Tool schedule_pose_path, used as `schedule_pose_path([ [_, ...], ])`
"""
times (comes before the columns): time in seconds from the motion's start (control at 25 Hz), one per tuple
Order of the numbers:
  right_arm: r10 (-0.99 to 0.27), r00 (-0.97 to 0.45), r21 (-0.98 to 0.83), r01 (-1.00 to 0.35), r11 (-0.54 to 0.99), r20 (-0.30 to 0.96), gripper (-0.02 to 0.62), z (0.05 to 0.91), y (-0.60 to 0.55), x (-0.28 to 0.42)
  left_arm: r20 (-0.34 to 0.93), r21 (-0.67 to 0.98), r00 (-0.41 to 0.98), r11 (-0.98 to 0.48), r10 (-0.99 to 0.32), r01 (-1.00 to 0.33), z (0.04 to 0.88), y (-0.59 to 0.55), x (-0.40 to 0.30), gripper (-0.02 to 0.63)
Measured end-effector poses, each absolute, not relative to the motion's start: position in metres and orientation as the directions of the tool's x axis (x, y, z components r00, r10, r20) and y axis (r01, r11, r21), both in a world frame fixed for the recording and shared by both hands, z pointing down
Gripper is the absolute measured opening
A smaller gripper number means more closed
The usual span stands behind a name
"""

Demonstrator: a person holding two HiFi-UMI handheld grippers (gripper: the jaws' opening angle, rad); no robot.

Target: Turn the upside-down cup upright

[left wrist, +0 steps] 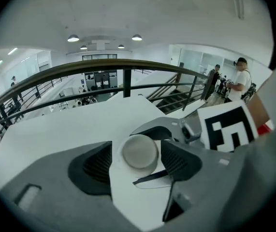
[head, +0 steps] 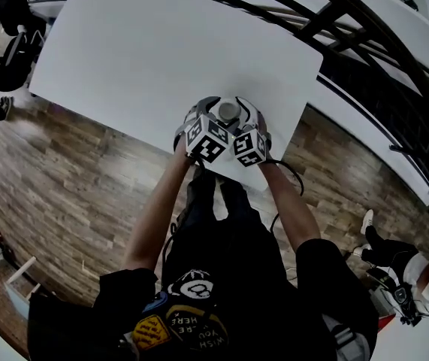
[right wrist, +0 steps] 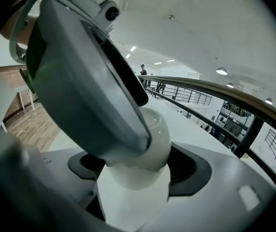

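A white cup (head: 228, 111) stands upside down near the front right corner of the white table (head: 154, 51), its round base facing up. Both grippers crowd around it. My left gripper (left wrist: 137, 161) is open, and the cup (left wrist: 139, 151) sits between its pads with a thin gap on each side. My right gripper (right wrist: 135, 170) comes in from the right and appears shut on the cup (right wrist: 150, 149). The cup fills the space between its pads, though the left gripper's grey jaw hides the cup's near left side. In the head view the left gripper (head: 216, 110) and right gripper (head: 241, 111) nearly touch.
The table's front edge (head: 222, 173) runs just under the grippers, with wooden floor (head: 71, 179) below. A dark railing (head: 364, 43) runs behind the table. The right gripper's marker cube (left wrist: 227, 127) fills the right of the left gripper view. A person (left wrist: 239, 79) stands far off.
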State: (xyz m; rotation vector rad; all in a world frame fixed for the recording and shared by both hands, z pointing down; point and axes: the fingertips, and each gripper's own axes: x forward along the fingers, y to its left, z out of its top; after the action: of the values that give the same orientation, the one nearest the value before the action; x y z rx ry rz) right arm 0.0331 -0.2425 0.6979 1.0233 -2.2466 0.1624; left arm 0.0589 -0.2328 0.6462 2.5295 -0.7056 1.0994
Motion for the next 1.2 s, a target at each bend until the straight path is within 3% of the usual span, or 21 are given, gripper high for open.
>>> schedule_pose_path([
  [0.2,-0.631,-0.442,0.235,-0.668,0.706,0.638,0.387,0.685,-0.228,0.047,0.774,0.065,0.57,-0.861,-0.275,-0.504,0.648,-0.219,0.081,0.327],
  [0.48,-0.563,-0.461,0.246,-0.581,0.776,0.686,0.387,0.686,-0.209,0.044,0.801,0.195,0.574,-0.833,-0.169,-0.517,0.646,-0.205,0.079,0.308],
  [0.84,-0.32,-0.718,-0.052,-0.443,0.895,0.618,0.387,0.671,-0.176,0.037,0.608,0.636,0.789,-0.542,-0.086,-0.549,0.633,-0.196,0.054,0.305],
  [1.04,-0.376,-0.752,-0.149,-0.526,0.837,0.54,0.4,0.667,-0.186,0.042,0.522,0.721,0.834,-0.431,-0.177,-0.543,0.626,-0.208,0.039,0.305],
  [1.2,-0.449,-0.789,-0.364,-0.599,0.714,0.418,0.41,0.652,-0.195,0.053,0.463,0.755,0.854,-0.399,-0.238,-0.52,0.609,-0.219,0.033,0.304],
])
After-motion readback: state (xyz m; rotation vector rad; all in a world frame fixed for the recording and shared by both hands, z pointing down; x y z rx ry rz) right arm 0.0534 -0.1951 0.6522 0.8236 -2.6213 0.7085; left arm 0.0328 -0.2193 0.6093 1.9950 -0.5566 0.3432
